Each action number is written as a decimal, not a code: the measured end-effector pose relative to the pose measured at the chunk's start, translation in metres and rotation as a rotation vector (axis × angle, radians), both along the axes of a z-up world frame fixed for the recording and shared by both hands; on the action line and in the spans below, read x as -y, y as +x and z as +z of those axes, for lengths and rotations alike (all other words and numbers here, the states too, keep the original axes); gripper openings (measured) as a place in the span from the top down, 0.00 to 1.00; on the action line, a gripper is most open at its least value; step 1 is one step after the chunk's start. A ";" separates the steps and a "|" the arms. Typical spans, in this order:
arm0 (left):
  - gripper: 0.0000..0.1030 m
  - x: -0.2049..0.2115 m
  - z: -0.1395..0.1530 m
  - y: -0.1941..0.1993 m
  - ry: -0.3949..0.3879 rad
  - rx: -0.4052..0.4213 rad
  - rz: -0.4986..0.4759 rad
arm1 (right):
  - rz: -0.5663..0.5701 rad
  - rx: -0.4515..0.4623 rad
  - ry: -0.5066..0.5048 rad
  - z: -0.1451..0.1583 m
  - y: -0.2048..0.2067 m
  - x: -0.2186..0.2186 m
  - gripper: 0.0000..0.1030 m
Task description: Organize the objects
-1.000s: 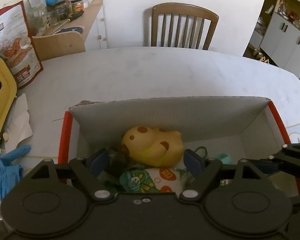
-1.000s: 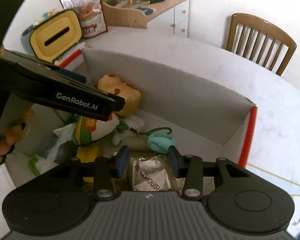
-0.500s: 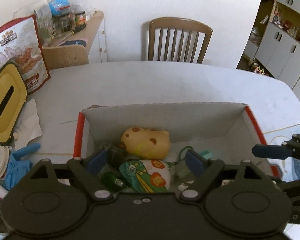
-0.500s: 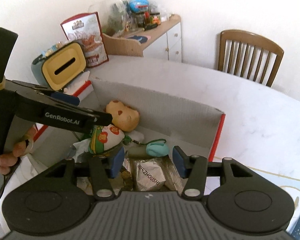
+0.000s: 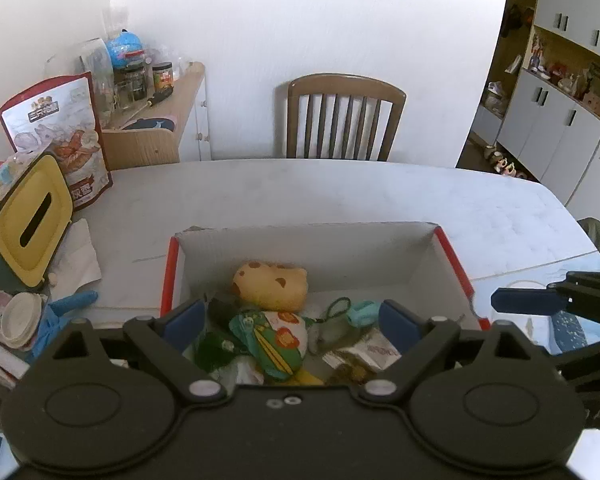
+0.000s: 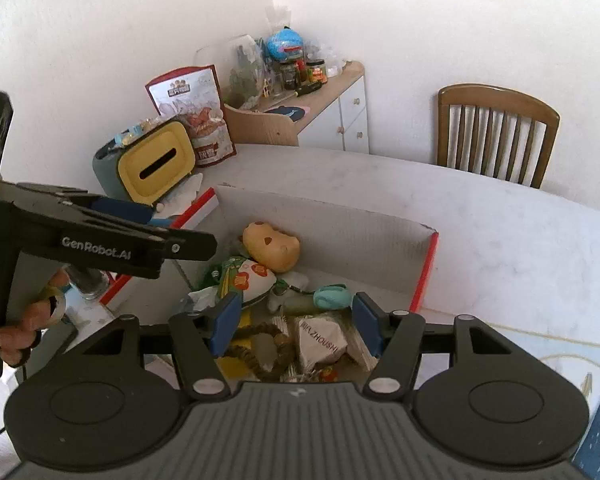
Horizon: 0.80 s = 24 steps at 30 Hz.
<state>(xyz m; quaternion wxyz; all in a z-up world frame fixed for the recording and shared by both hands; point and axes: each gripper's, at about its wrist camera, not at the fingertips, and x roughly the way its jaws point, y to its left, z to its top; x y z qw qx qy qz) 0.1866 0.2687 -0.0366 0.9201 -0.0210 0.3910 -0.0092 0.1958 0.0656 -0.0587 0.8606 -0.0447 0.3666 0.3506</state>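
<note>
cardboard box (image 5: pixel 300 240) lies long axis left-right — plush giraffe (image 5: pixel 270 284) head rightward.

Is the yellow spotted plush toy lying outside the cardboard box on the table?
No, the yellow spotted plush toy lies inside the cardboard box, against its far wall.

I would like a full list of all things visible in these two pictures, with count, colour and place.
cardboard box: one, grey inside, red edges, on table
plush toy: one, yellow, brown spots, in box
patterned pouch: one, green and white, in box
teal keyring: one, in box
foil packet: one, silver, in box
tissue holder: one, yellow, table's left
snack bag: one, red and white, behind holder
chair: one, brown, beyond table
left tongs: open, above box
right tongs: open, above box
</note>
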 end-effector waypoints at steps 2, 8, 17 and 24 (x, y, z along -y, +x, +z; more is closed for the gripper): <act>0.05 0.003 0.002 -0.007 0.004 0.009 0.002 | -0.006 0.002 0.017 0.003 -0.005 0.005 0.41; 0.03 0.010 0.008 -0.026 0.018 0.041 0.003 | -0.002 0.026 0.039 0.009 -0.023 0.016 0.33; 0.01 0.023 0.017 -0.053 0.033 0.089 0.003 | -0.017 0.083 0.070 0.019 -0.046 0.033 0.19; 0.01 0.033 0.023 -0.071 0.052 0.117 -0.007 | -0.050 0.085 0.093 0.020 -0.058 0.053 0.18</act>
